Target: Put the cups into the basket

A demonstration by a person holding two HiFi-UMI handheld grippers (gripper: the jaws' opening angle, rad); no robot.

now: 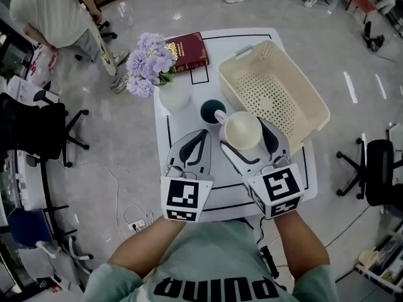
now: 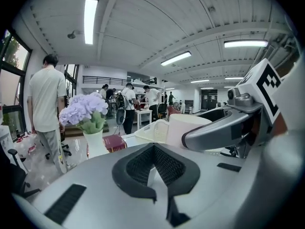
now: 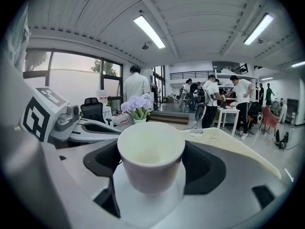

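Between the jaws of your right gripper (image 1: 244, 136) sits a white cup (image 1: 239, 128), pinched by its sides with the mouth up, so it can go into the basket (image 1: 277, 99) without tipping. It hangs just beside the basket's near left wall, so the carry looks short. The second cup, a dark one (image 1: 213, 111), stands on the table (image 1: 223, 197) just beyond the white one, between it and the vase (image 1: 175, 96), not yet in the basket, which holds nothing. Your left gripper (image 1: 200, 137) lies alongside with its jaws closed together on nothing, probably parked out of the way until the dark cup's turn. Only the head view gives you this layout: basket to the right, dark cup ahead, book (image 1: 187, 51) at the far edge. It cannot show whether the white cup is clear of the table. From the right gripper view you learn that the cup is empty and upright, with a pad seated on each side. From the left gripper view you get the closed pads, the white cup's side in the other gripper, and the basket rim low behind it.
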